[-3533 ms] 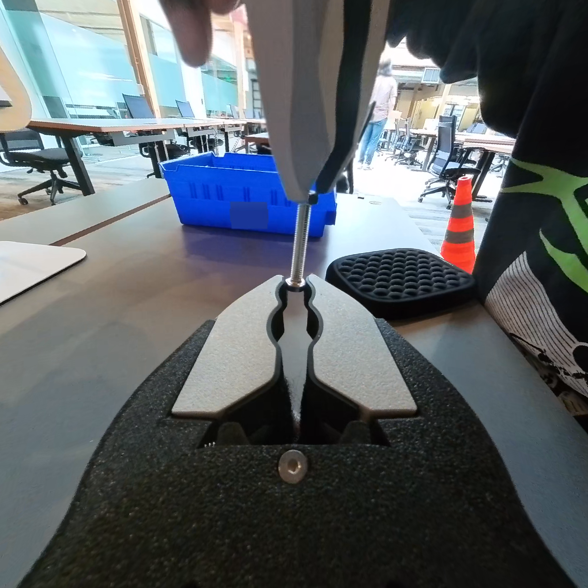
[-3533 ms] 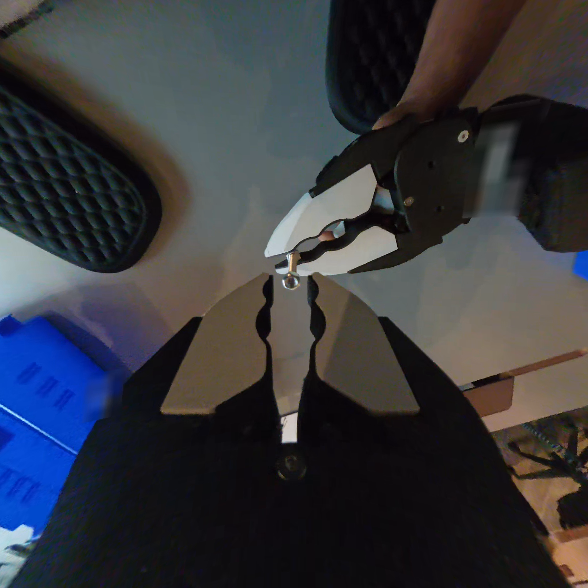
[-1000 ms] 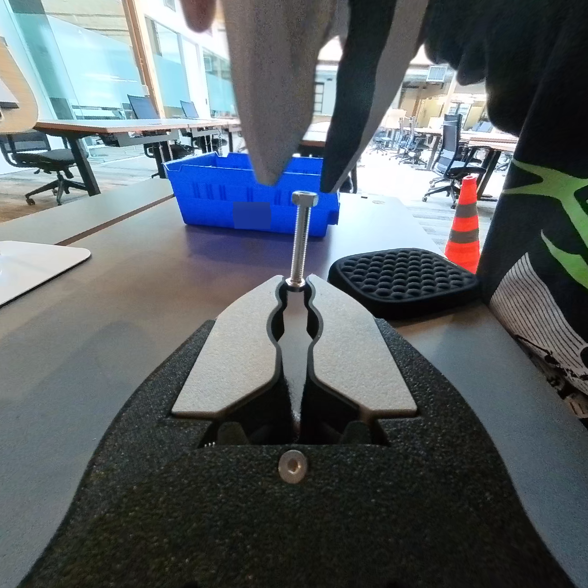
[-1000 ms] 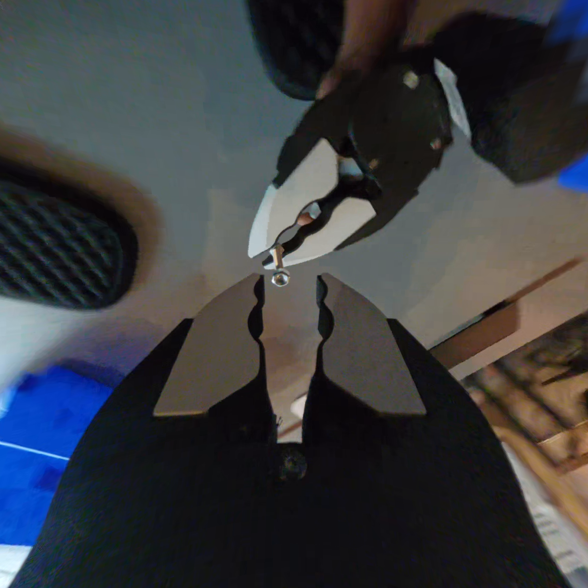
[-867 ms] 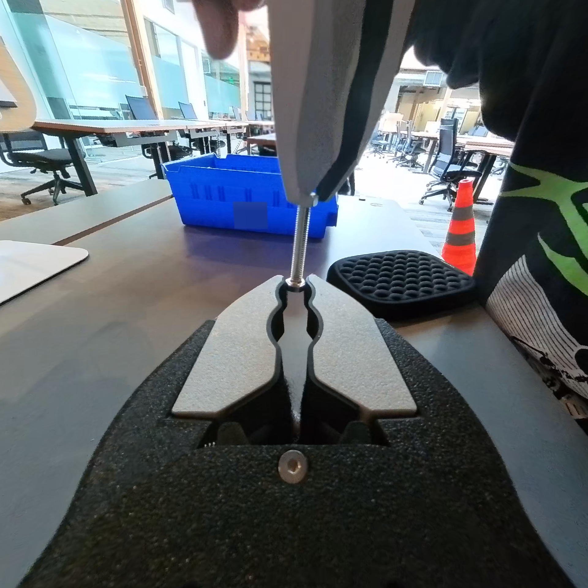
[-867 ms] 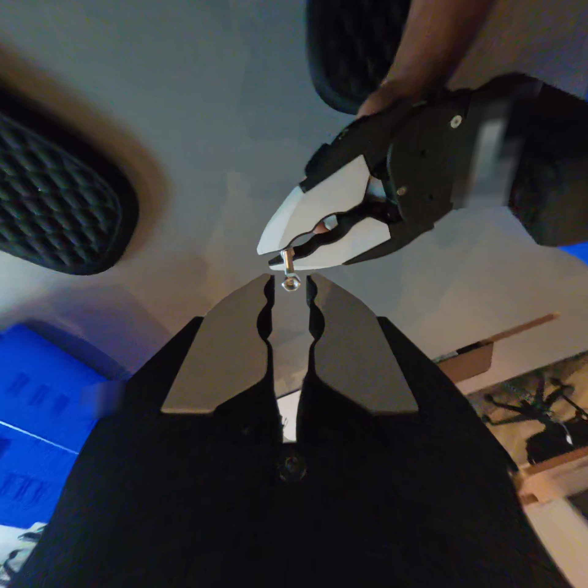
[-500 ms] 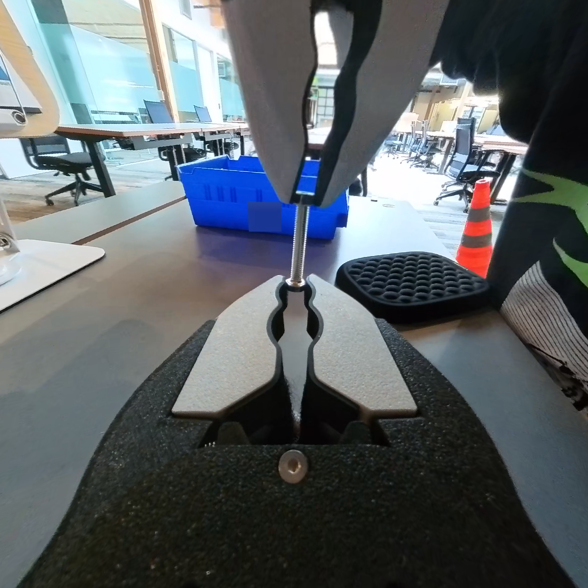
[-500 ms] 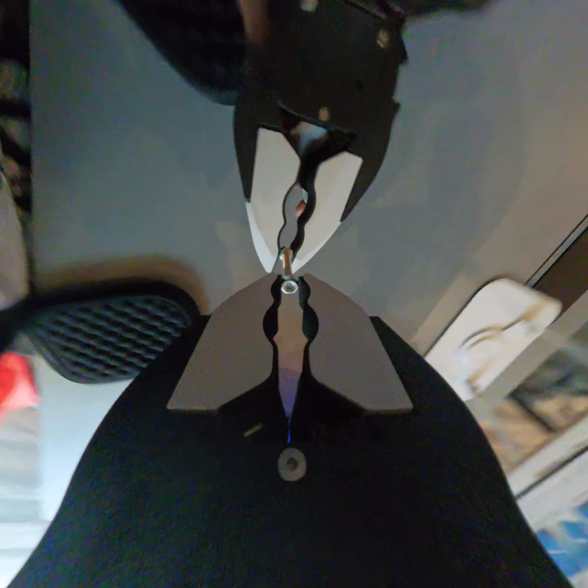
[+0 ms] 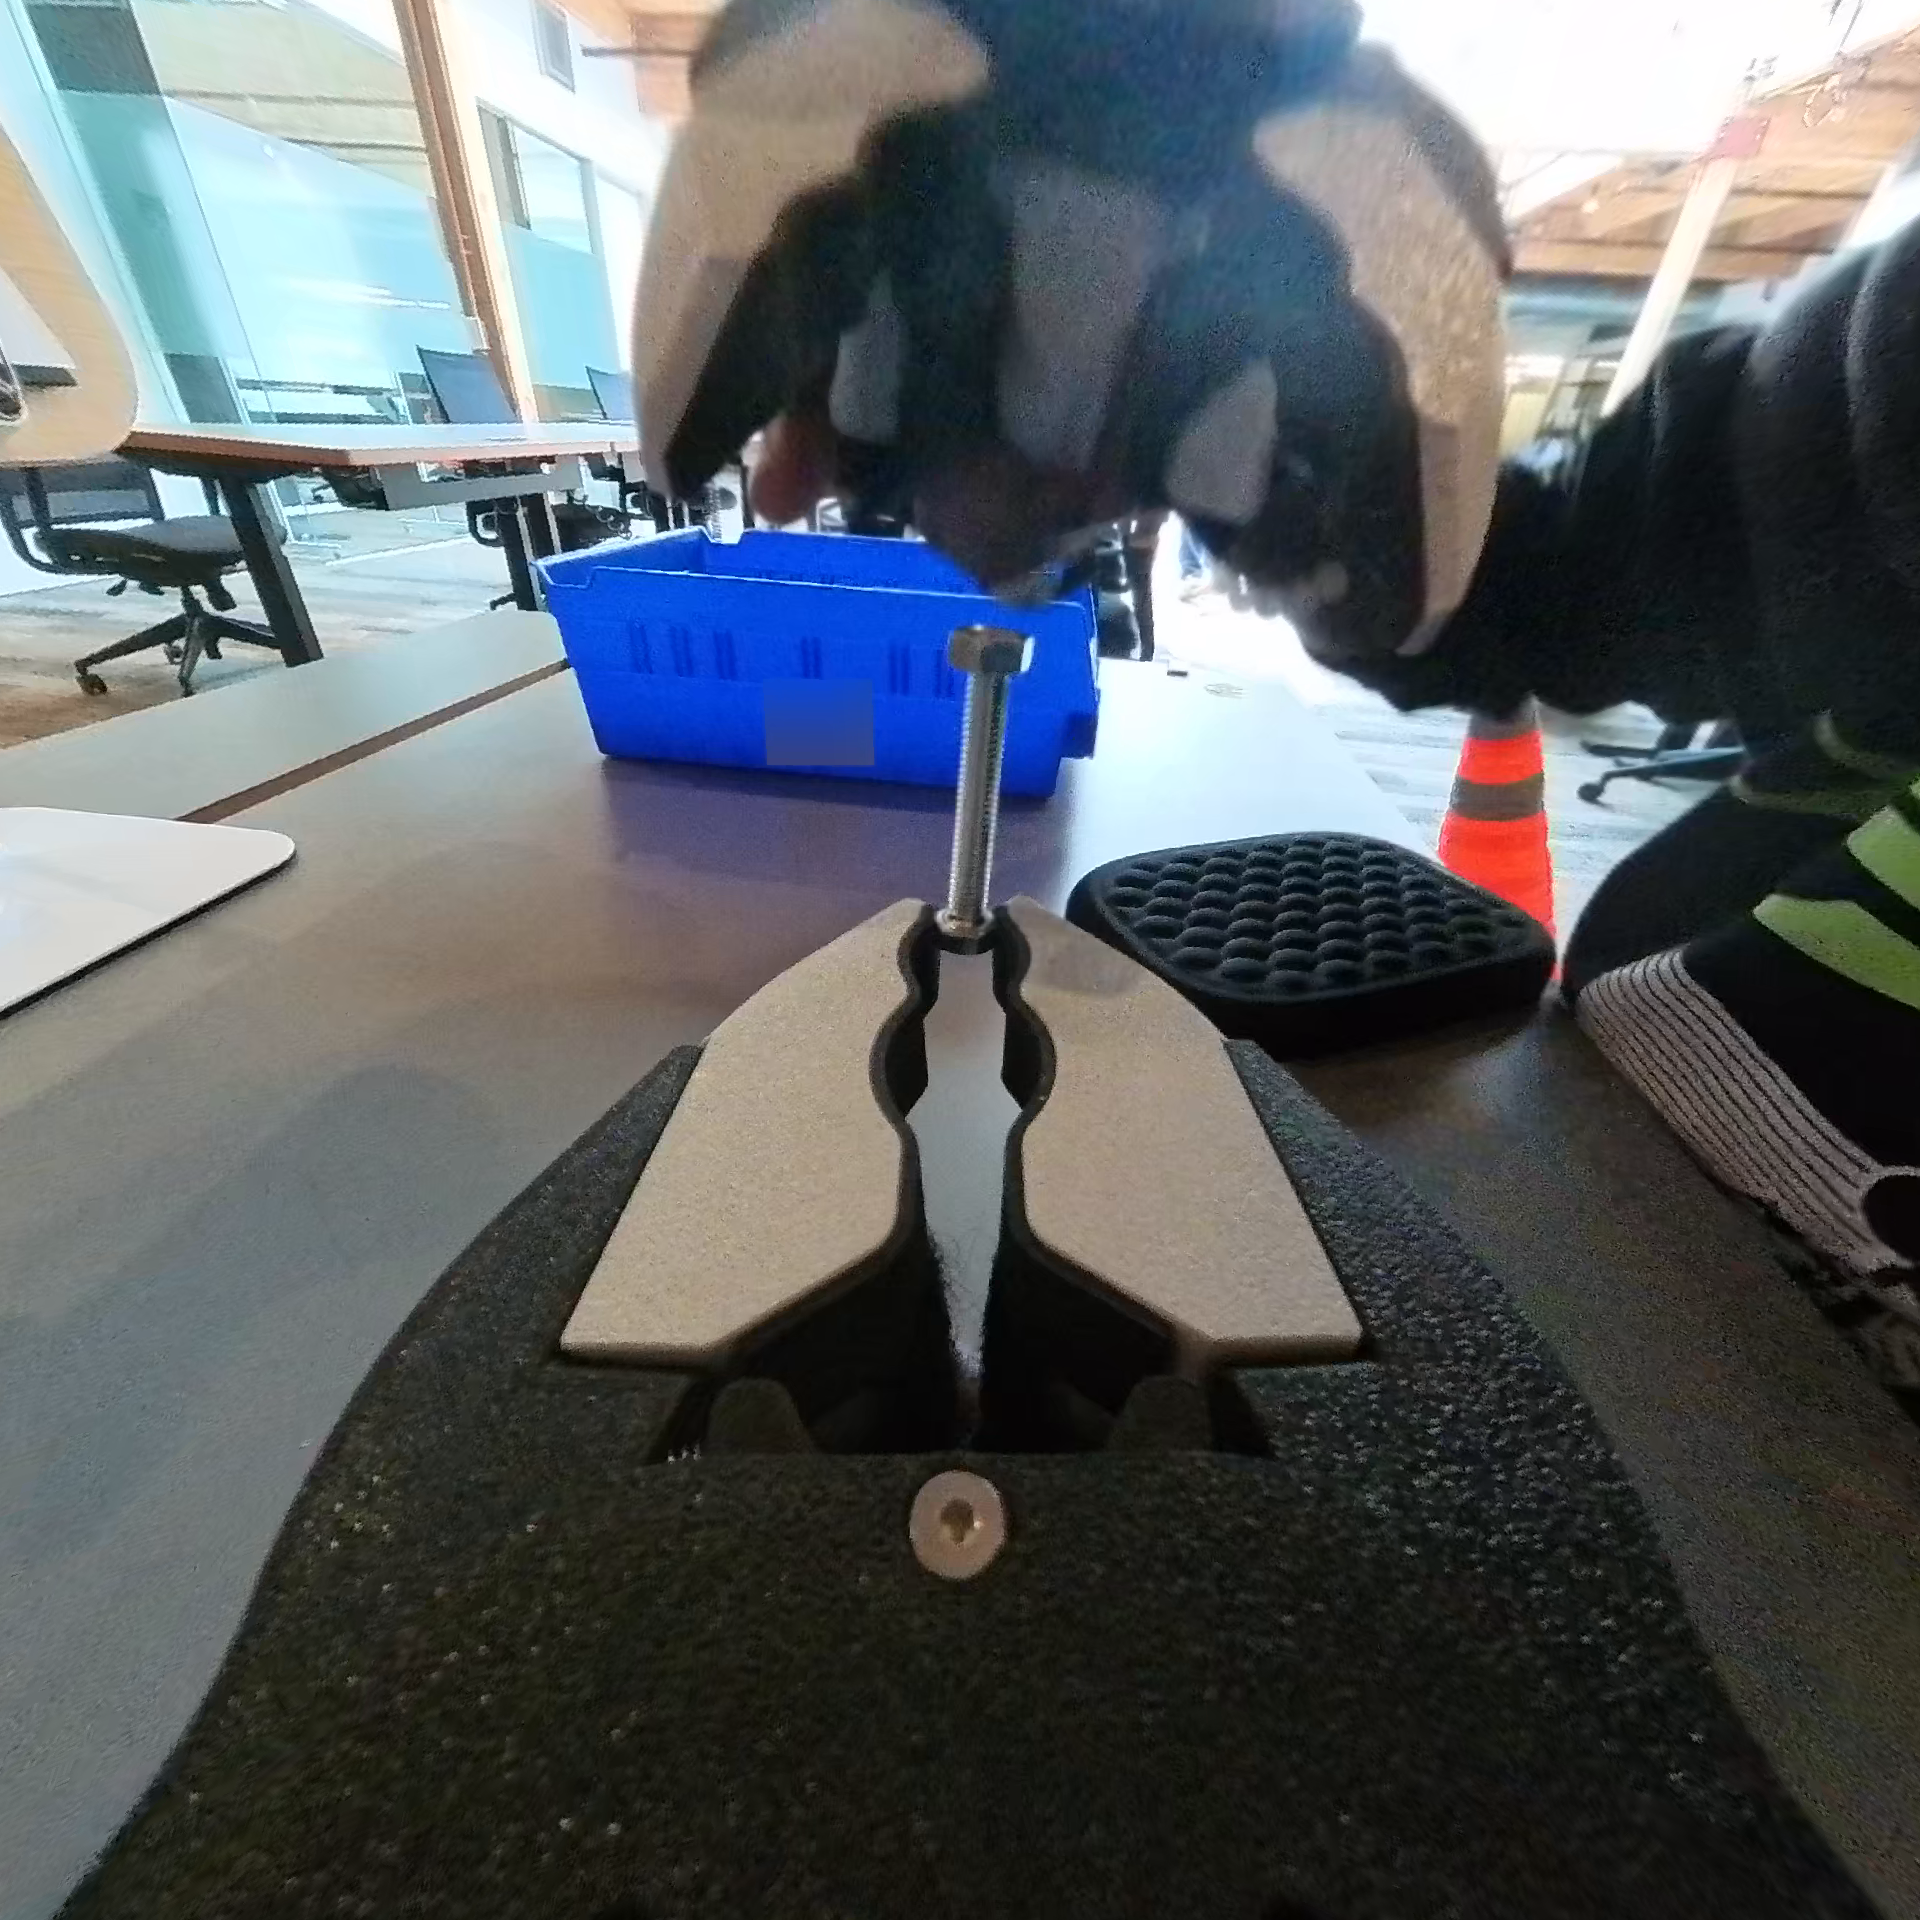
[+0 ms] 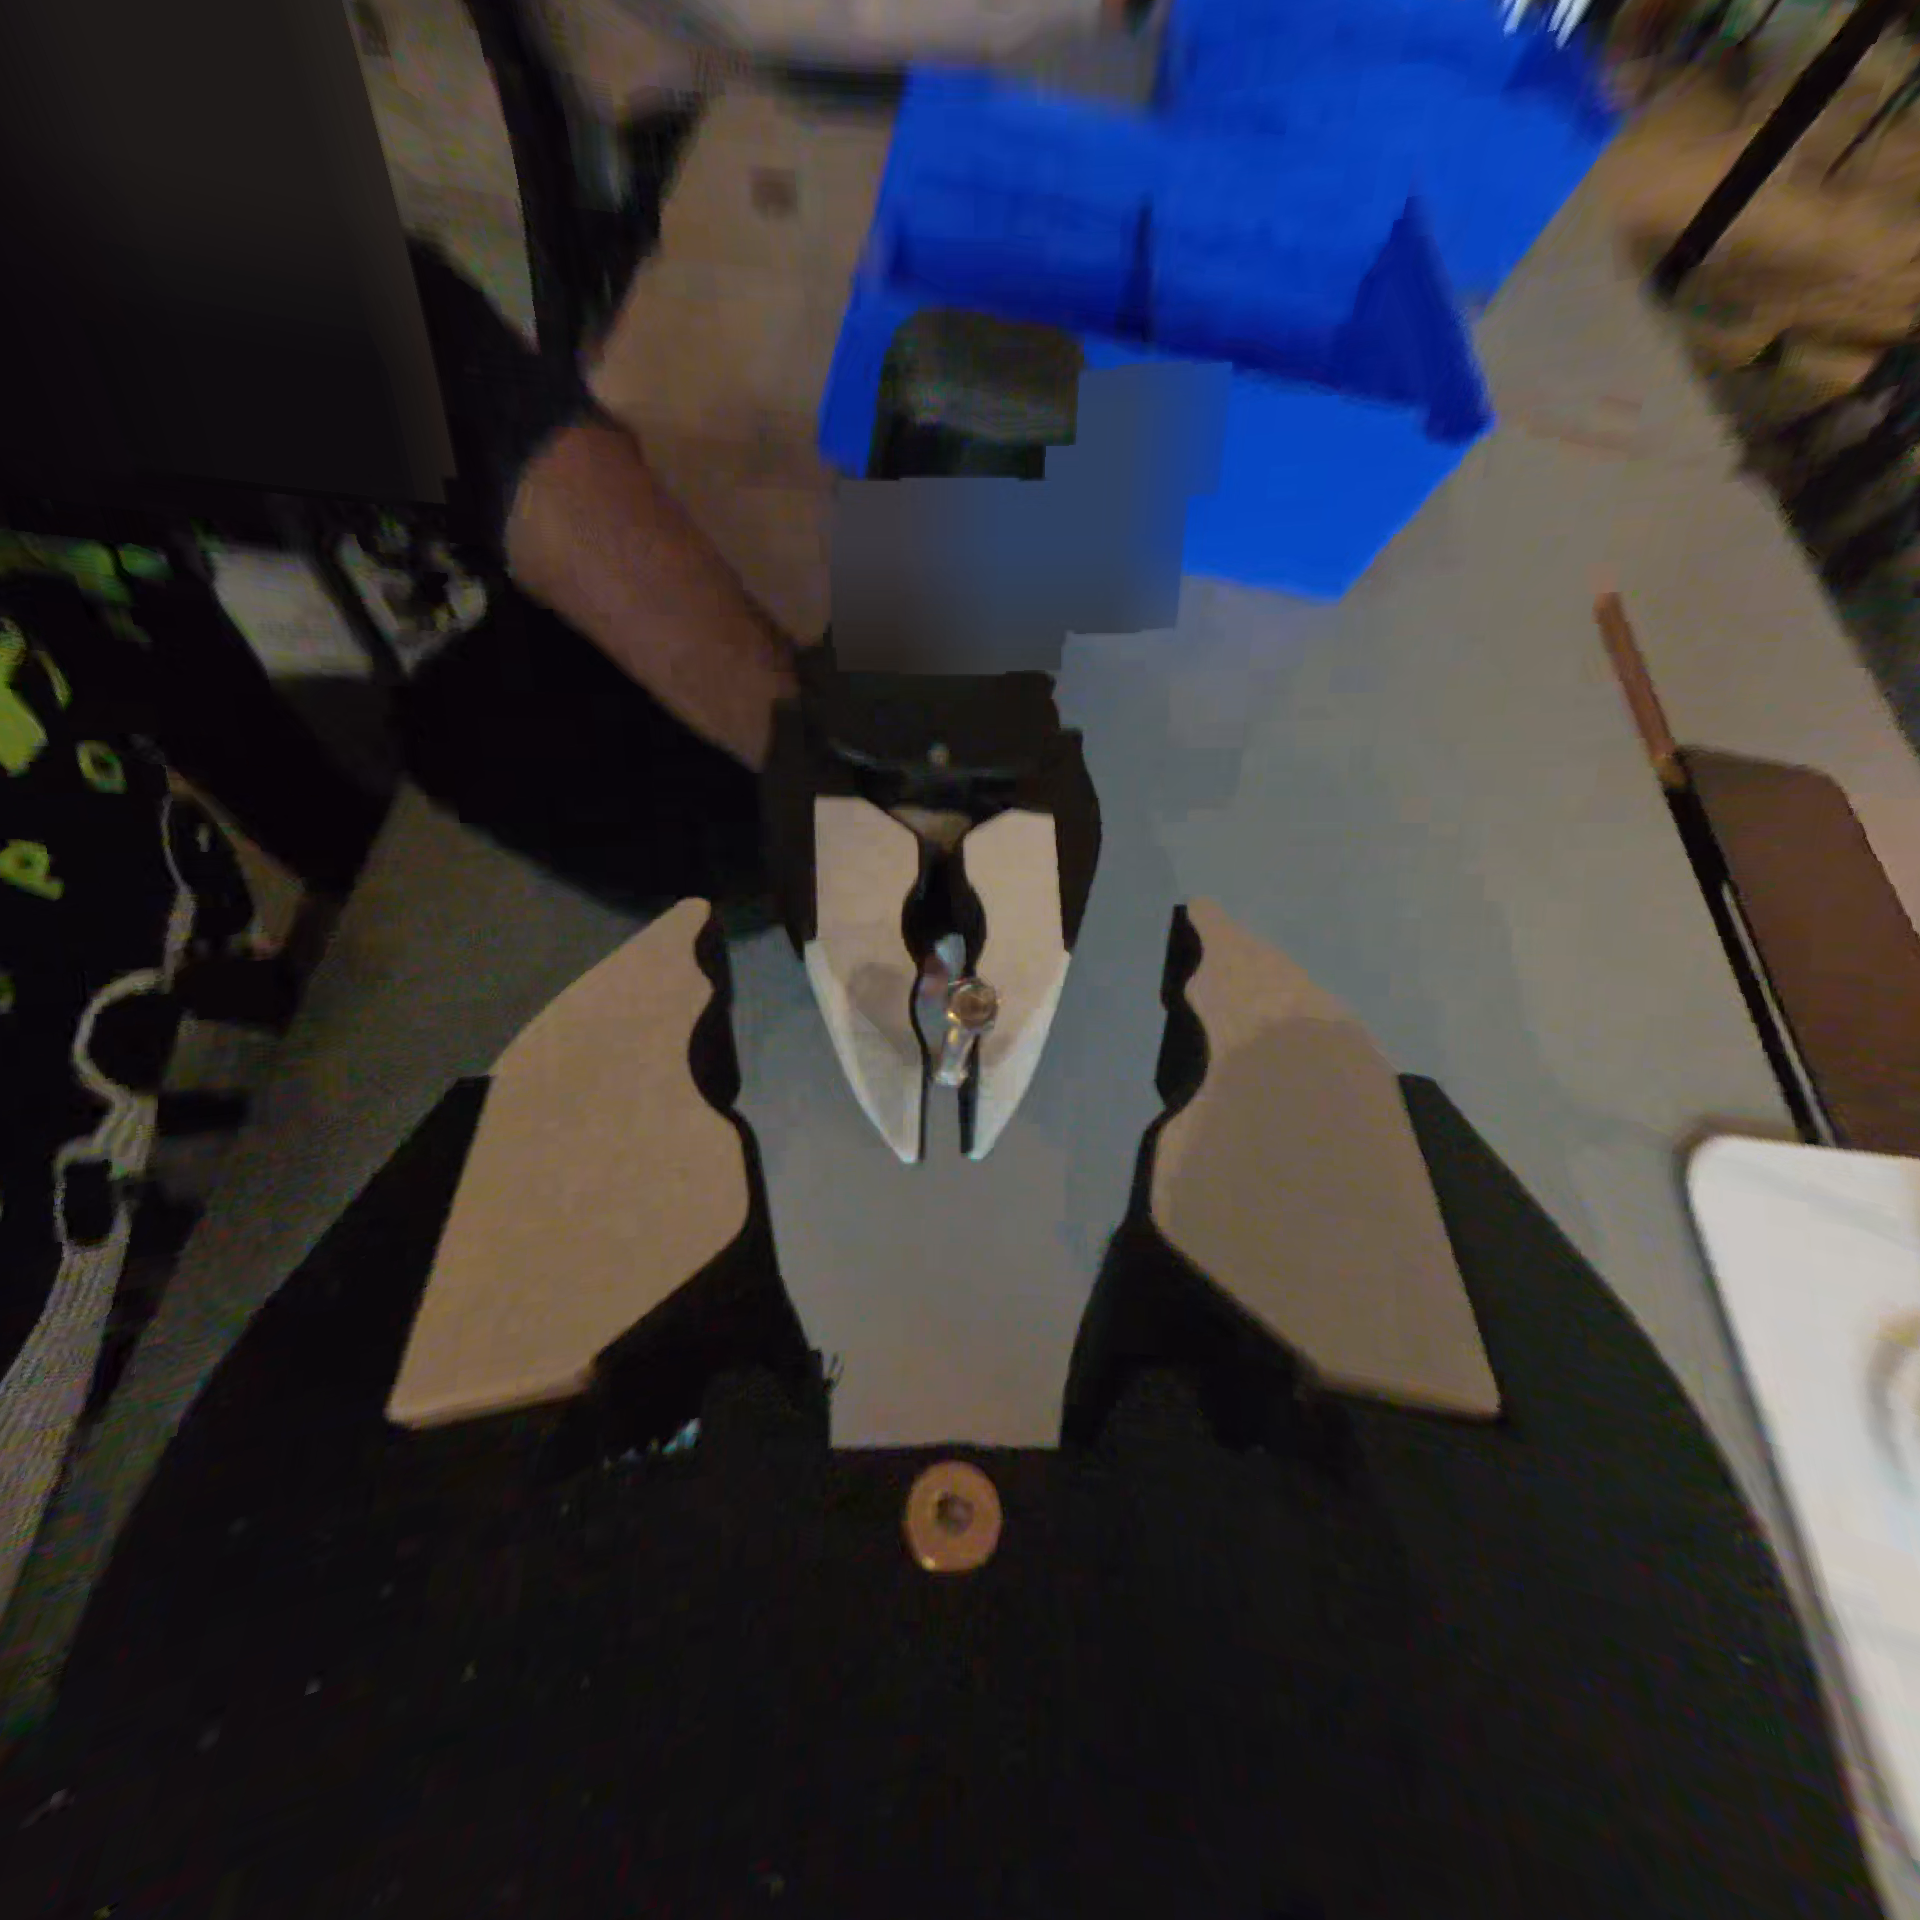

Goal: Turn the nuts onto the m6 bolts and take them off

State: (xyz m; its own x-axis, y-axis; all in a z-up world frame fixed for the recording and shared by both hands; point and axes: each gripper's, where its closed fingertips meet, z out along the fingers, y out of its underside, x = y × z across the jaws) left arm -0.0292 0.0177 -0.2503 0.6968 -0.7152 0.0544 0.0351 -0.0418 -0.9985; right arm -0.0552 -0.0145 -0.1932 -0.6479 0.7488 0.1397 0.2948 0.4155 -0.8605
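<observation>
A: What did the left hand-held gripper (image 9: 966, 928) have hold of?
B: Its two grey fingertips (image 9: 894, 935) were clamped on the lower end of a silver bolt (image 9: 980, 790). The bolt stood upright from the tips, hex head at the top, above the grey desk (image 9: 364, 1018).

A: Was there a nut on it?
B: A small silver collar sat around the shaft right at the tips; I could not tell for certain that it was a nut.

A: And the right hand-held gripper (image 10: 945, 920)?
B: Its fingers were spread wide with nothing between them. From its own view it looked down on the left one, with the bolt's head showing at those closed tips. In the left view it was a blurred grey and black shape above the bolt head, not touching it.

A: What lay further back?
B: A black honeycomb pad (image 9: 1309, 935) just to the right of the bolt, a white board (image 9: 104, 883) off to the left. Beyond those, a blue bin (image 9: 727, 665) on the desk and an orange cone (image 9: 1496, 800) past the desk's edge. A person's dark sleeve (image 9: 1766, 499) filled the right side.
</observation>
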